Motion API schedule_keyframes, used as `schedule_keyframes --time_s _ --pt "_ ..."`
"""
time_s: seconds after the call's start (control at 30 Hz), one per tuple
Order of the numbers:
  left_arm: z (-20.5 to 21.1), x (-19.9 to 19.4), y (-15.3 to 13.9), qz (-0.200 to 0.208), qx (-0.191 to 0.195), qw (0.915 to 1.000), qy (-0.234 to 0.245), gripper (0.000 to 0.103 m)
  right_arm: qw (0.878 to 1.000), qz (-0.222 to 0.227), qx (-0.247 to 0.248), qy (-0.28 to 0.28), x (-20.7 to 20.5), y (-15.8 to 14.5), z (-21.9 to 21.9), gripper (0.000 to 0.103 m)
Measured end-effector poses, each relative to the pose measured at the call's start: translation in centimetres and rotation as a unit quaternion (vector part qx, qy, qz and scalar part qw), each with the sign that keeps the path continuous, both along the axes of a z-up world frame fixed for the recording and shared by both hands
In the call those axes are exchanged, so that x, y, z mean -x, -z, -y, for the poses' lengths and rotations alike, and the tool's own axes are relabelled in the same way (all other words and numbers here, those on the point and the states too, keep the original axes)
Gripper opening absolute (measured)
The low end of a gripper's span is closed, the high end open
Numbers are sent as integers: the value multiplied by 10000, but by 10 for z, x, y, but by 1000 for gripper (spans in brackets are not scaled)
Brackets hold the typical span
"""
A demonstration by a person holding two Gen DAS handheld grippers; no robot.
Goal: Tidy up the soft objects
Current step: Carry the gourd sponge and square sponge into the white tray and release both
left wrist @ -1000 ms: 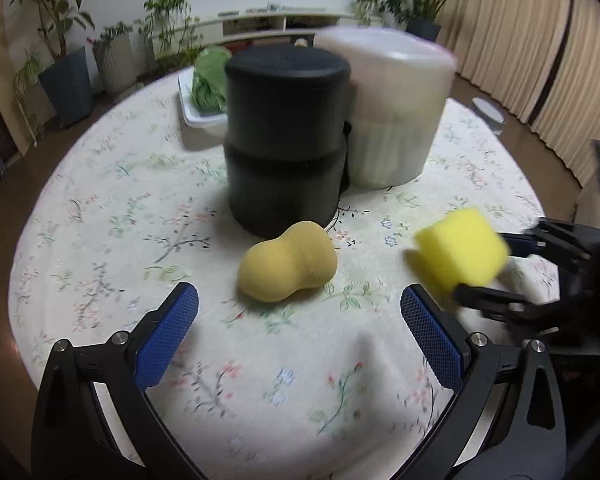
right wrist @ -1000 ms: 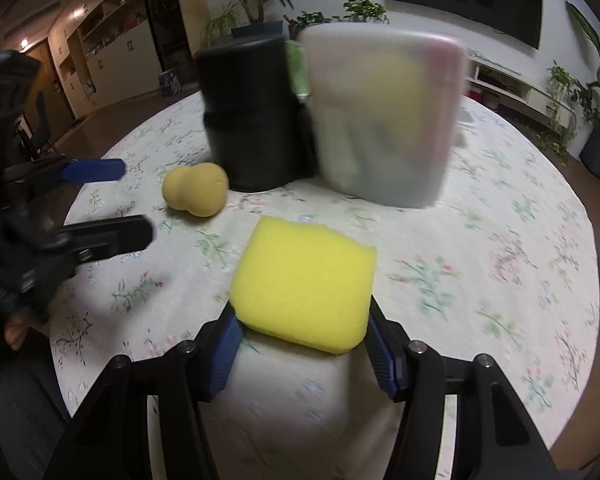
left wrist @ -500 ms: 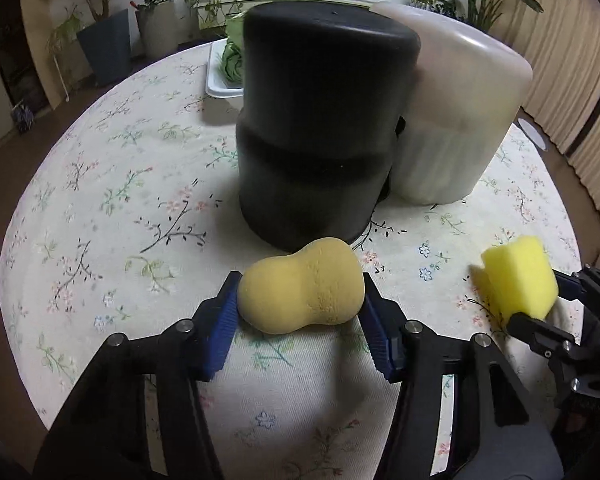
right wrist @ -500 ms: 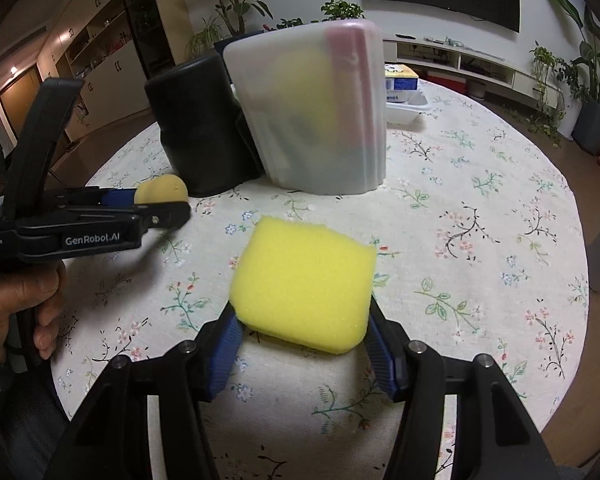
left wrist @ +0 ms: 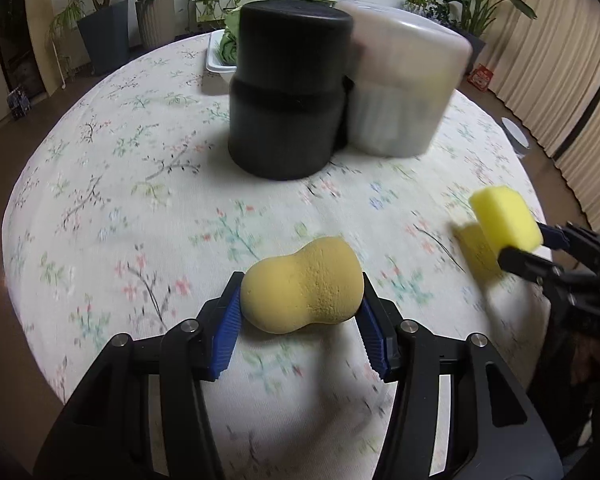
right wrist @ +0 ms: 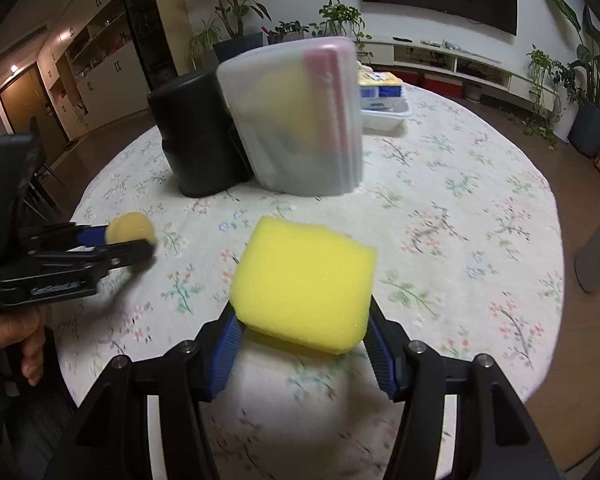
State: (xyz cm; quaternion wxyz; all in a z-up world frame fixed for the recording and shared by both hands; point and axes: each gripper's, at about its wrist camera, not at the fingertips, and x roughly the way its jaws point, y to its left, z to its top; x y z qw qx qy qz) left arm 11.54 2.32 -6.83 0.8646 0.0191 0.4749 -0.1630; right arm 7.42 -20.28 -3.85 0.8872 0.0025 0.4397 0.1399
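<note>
My left gripper (left wrist: pixel 300 322) is shut on a tan peanut-shaped sponge (left wrist: pixel 302 286) and holds it above the floral tablecloth (left wrist: pixel 140 220). The sponge also shows in the right wrist view (right wrist: pixel 130 229). My right gripper (right wrist: pixel 304 344) is shut on a square yellow sponge (right wrist: pixel 304 286), lifted off the table; it shows in the left wrist view (left wrist: pixel 504 218) at the right. A black cylindrical container (left wrist: pixel 288 96) and a translucent white container (left wrist: pixel 404 84) stand side by side at mid-table, beyond both grippers.
A white tray (left wrist: pixel 216 62) with green items sits behind the black container. Another white tray (right wrist: pixel 384 112) with packets lies behind the translucent container. A grey bin (right wrist: pixel 598 256) stands on the floor at the right. Potted plants line the room's walls.
My left gripper closed on the tan sponge, then lifted it and pulled back from the black container. The right gripper keeps holding the yellow sponge and has drawn back slightly.
</note>
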Motion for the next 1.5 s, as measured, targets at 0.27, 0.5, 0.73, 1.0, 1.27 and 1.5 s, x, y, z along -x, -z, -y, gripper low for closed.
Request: schedule_keyframes --time_s 0.27,0.5,0.73,1.0,1.27,1.5 --pt "3 21 -12 -101 135 9996 205 50 9997 -171 142 -69 14 -8 16 60" --pt "-5 22 -27 -195 298 9988 345 50 9995 -179 263 -18 8 -27 41 60" --pt "-31 -13 -57 93 302 9993 192 50 9982 -24 477 350 -19 -48 84 60" --pt "-67 -101 -110 524 369 9979 -114 50 9950 244 702 673 -80 -78 132 60" --pt "-45 -208 -134 581 322 9976 203 50 9939 437 828 585 -184 -114 149 60" --pt "14 -274 -122 476 95 9961 738 50 9948 514 875 -70 -276 -127 99 60"
